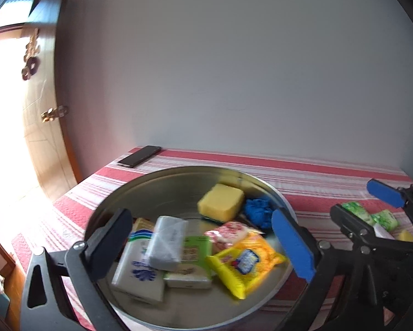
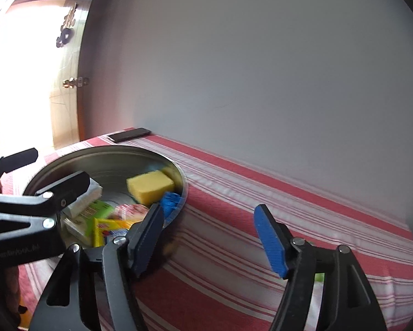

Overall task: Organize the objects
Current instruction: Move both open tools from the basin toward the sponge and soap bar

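Now both my grippers are empty, so I judge I am between items: several things already lie in the metal bowl (image 1: 140, 190), and more wait on the striped tablecloth (image 1: 330, 182) to the right of it.

My left gripper (image 1: 206, 237) hangs over the bowl with its jaws spread wide and nothing between them. My right gripper (image 2: 209, 237) is over the cloth just beside the bowl's rim, jaws parted about halfway, also holding nothing.

In the bowl I count one yellow sponge (image 1: 221, 201), one crumpled blue cloth (image 1: 258, 211), one yellow packet (image 1: 245, 262), one pink-patterned packet (image 1: 228, 231), one green packet (image 1: 195, 251), one clear-wrapped white pack (image 1: 167, 242) lying on top, and one white pack with blue print (image 1: 137, 273). A tan corner shows behind them; I cannot tell what it is.

Outside the bowl, in the left view behind my right gripper, I see two green-patterned packs (image 1: 371, 215) and one small yellow piece (image 1: 406, 235), partly hidden. One dark phone (image 1: 140, 155) lies at the far corner.

Next, I reckon, my right gripper should turn back to those green packs, settle its jaws either side of one, and close gently, since soft wrappers slip.
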The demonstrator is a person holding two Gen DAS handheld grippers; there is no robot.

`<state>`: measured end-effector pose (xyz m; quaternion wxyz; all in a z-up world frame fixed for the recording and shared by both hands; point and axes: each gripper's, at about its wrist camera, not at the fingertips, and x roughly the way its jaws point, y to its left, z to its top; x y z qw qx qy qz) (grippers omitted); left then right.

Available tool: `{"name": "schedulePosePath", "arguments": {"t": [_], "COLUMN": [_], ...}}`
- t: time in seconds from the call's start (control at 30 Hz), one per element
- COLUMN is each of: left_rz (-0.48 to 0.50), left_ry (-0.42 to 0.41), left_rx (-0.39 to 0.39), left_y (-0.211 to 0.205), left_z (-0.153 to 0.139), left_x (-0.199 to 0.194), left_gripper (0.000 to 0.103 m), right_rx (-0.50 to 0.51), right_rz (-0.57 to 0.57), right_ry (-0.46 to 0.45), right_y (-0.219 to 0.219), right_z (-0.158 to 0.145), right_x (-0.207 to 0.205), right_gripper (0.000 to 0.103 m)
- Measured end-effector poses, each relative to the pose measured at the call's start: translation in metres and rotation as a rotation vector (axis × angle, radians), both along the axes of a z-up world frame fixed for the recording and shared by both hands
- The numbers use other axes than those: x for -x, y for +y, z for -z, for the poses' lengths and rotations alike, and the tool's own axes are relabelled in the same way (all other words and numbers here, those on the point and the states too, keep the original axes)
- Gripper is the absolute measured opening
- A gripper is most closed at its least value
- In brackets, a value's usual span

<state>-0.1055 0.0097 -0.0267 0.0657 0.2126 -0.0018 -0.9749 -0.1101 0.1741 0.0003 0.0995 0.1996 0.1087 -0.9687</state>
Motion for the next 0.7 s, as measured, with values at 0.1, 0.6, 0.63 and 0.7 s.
{"name": "schedulePosePath", "arguments": {"t": [0.1,0.6,0.63,0.7], "left_rz": [0.051,0.306,0.314,0.33], "left_ry": [0.002,-0.076,-0.08,-0.088], "left_rx": [0.015,0.118,0.12,0.126], "left_y": [0.023,0.144,0.148,0.157], "left_z": [0.0,0.017,0.017,0.017], "left_x": [0.0,0.011,0.012,0.014], "left_gripper": [0.103,0.103,0.103,0.103], "right_rx": [-0.015,0.094,0.097,0.106], "right_rz": [0.065,0.387,0.399,0.407], "right_ry": [0.008,-0.103,-0.11,-0.116], "right_y": [0.023,0.163,0.168,0.174], "right_z": [0.002,0.019,0.019,0.021], "right_x": [-0.009,-0.03,-0.031,-0.031], "right_gripper": [0.071,0.071,0.071,0.071]}}
